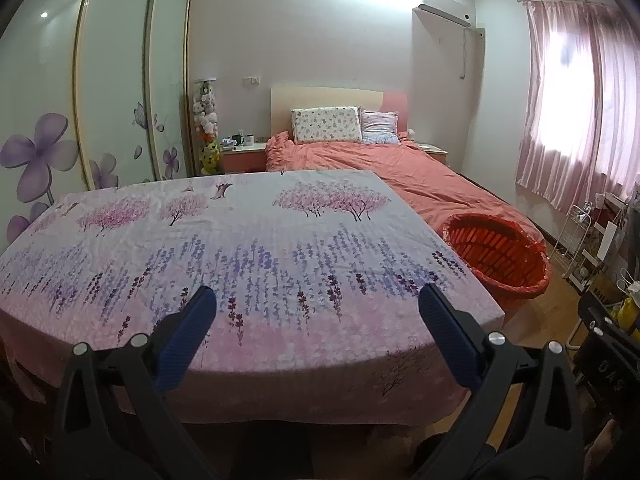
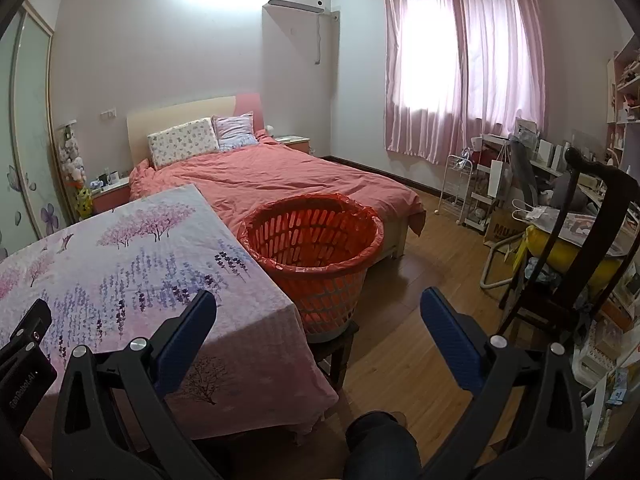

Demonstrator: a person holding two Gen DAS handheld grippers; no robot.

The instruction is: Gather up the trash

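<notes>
Two handheld grippers hovered with jaws spread wide and empty over a bedroom work surface. From left, the left gripper (image 1: 318, 302) hung above the flower-printed tablecloth (image 1: 248, 248), which showed no trash anywhere on its visible top; the right gripper (image 2: 318, 306) pointed past the table's corner toward the orange basket (image 2: 312, 240), lined with a red plastic bag (image 2: 370, 212) and standing on a dark stool (image 2: 340, 344) between table and bed (image 2: 280, 176). The basket looked light, stiff and hollow, its thin liner soft, slippery and easily torn; a pinch on the rigid rim would likely hold best. No trash was visible in either view.
</notes>
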